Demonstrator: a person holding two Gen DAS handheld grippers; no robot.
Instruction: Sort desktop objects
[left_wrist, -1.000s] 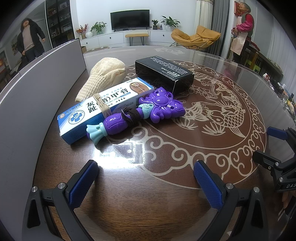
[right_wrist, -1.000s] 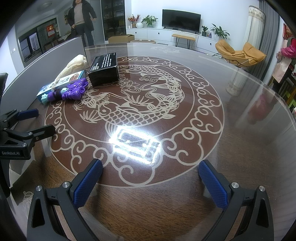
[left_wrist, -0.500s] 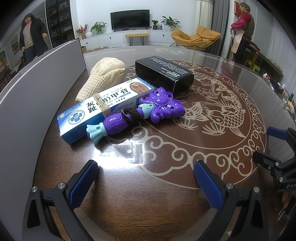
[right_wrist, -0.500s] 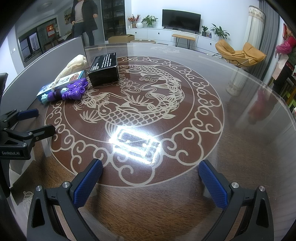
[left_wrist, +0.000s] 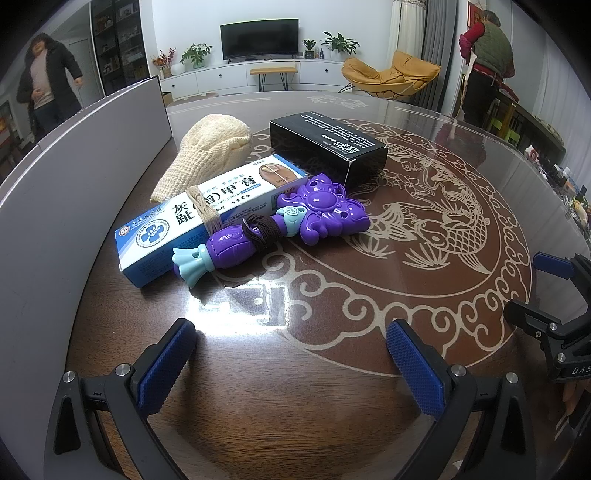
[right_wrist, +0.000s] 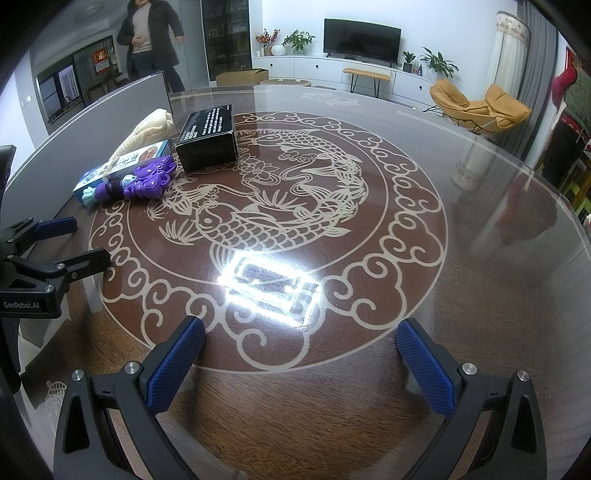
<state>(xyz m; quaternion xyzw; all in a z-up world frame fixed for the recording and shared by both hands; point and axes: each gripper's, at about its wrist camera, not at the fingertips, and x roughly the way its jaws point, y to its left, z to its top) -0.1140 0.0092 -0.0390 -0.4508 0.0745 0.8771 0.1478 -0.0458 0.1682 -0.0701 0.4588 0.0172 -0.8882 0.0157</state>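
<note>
Four objects are grouped at the upper left of the round table (left_wrist: 461, 122), seen left of centre in the left wrist view. A purple toy (left_wrist: 295, 218) with a light-blue tail end and a dark cord wound round its neck is laid flat, touching the long side of a blue-and-white cream box (left_wrist: 207, 210). A band of tan string is tied around that box. A cream knitted pouch (left_wrist: 210, 151) is found behind the box, its lower end hidden by it. A black carton (left_wrist: 328, 144) with white print stands just right of the pouch and just behind the toy's broad end.

The same group is seen at the upper left of the right wrist view: toy (right_wrist: 144, 181), cream box (right_wrist: 122, 166), pouch (right_wrist: 151, 129), carton (right_wrist: 208, 136).

A grey panel (left_wrist: 74, 184) is seen upright along the left edge of the table. The tabletop carries a pale fish-and-cloud pattern on brown, and a bright lamp reflection is noted at its near part.

The left gripper (left_wrist: 291, 354) is held low at the bottom of its view, fingers spread wide, with nothing between the blue pads (left_wrist: 413, 365); it is well short of the toy. The right gripper (right_wrist: 301, 350) is likewise spread wide and holds nothing, over bare table, well apart from the group.

Two persons are seen standing in the room beyond.
</note>
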